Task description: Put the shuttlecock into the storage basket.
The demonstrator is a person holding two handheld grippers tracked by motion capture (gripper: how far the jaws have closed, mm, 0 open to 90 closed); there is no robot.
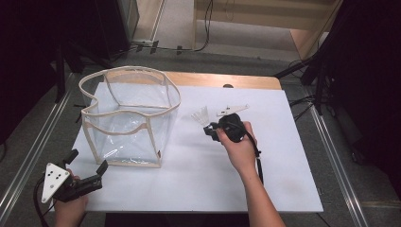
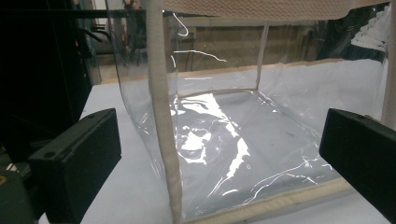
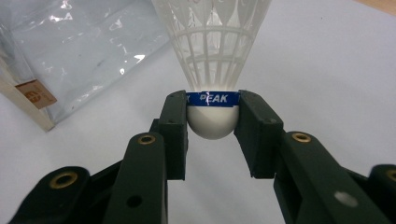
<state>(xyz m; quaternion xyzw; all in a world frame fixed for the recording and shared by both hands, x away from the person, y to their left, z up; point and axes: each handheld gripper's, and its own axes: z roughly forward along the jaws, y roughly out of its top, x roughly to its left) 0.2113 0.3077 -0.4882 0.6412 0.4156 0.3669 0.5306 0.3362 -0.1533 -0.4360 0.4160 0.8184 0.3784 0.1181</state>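
The right gripper (image 3: 212,116) pinches a white plastic shuttlecock (image 3: 212,56) by its rounded cork base, where a blue band reads "PEAK"; the latticed skirt flares away from the jaws. It is held just above the white table (image 1: 198,175), right of a clear vinyl storage bag (image 1: 130,116) with beige fabric trim, open-topped and standing upright. The left gripper (image 1: 87,163), jaws spread wide and holding nothing, sits near the bag's front left corner.
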